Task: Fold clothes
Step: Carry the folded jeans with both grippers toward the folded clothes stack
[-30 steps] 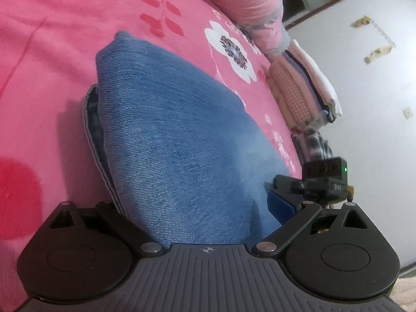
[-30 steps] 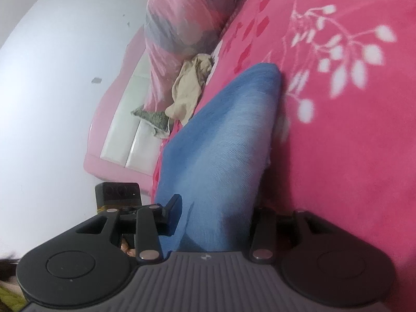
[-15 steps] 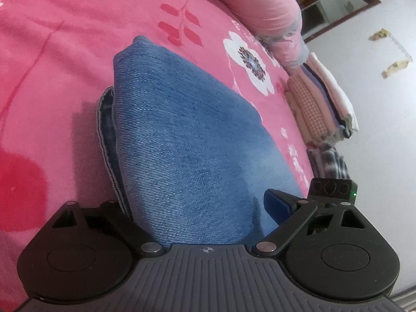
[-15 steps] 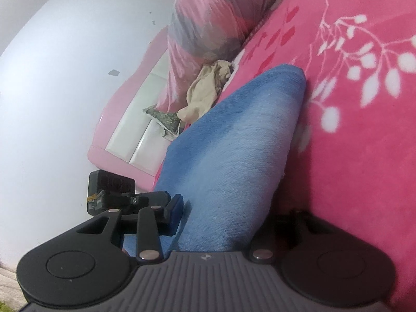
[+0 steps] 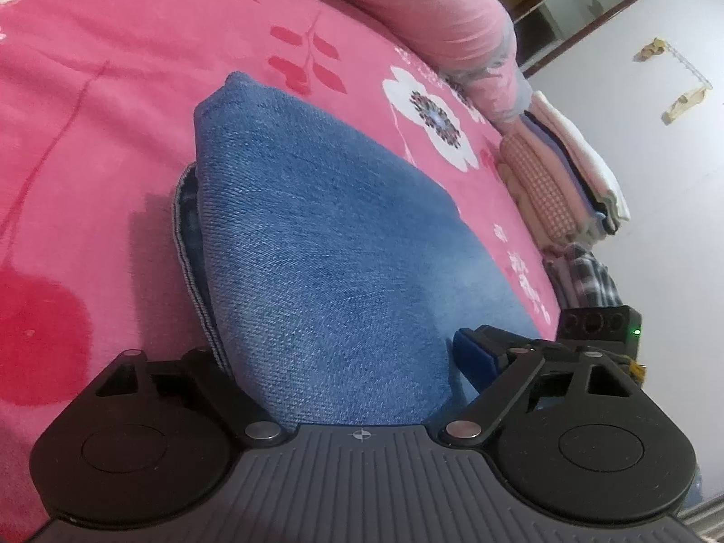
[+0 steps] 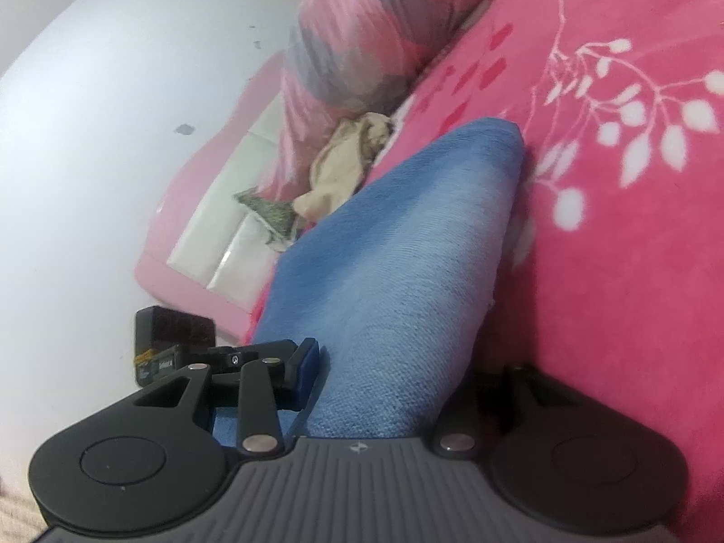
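The folded jeans [image 5: 326,249] lie on the bedspread [image 5: 90,113], a clothes stack [image 5: 561,181] behind at the bed's edge.

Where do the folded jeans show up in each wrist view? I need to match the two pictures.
Left wrist: jeans fill the centre, narrowing to a corner at upper left, on the pink bedspread.
Right wrist: jeans run from bottom centre up to the right, rounded end upper right of centre.
Shared landmark: the pink rolled quilt at the bed's far edge.
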The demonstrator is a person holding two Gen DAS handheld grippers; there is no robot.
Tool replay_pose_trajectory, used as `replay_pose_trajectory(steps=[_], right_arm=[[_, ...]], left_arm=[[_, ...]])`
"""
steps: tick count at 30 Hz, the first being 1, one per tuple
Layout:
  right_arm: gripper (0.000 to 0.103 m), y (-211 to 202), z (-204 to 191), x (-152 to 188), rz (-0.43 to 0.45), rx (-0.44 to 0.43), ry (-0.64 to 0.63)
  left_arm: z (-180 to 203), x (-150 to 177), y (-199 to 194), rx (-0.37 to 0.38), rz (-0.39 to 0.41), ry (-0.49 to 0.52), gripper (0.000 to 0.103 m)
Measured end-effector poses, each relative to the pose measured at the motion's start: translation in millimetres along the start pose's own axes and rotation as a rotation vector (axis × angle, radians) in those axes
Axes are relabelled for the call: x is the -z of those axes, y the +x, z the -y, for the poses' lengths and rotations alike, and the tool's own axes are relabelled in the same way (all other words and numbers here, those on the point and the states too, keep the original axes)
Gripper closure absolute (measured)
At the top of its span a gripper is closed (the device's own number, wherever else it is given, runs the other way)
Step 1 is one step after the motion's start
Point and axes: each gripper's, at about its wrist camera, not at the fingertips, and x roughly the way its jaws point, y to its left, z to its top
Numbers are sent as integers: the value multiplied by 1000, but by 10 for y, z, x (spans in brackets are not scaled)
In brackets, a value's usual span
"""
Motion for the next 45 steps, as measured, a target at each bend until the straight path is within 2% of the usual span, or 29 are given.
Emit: replay_pose_trajectory(steps=[6,10,13,17,23,29,35,41,45], right_arm=[[63,57,-197,9,-9,140,-21],[65,51,-481,59,-21,265,-110],[68,38,-678,120,-18,326,-196],[71,-31,-847,214,-4,385,-256],[73,-267,-1026,319,23,459,-263],[74,-652,-1169,439,93,519,-303],[74,-1158,-1085,506,165,551,-275],[74,-1774,-1033,488,232,620,-265],[74,-2252,-1072,413,289,682,-281]], left_arm=[[40,2,-35,-33,8,29,28],[161,-6,-79,-48,18,70,35],[217,-29,-108,-33,21,69,40],[350,-19,-138,-12,19,85,44],[615,143,-100,6,0,137,48],[1037,188,56,13,-24,220,49],[1560,271,329,19,-54,333,49],[2102,332,703,90,-93,390,49],[2581,310,981,166,-124,452,49]])
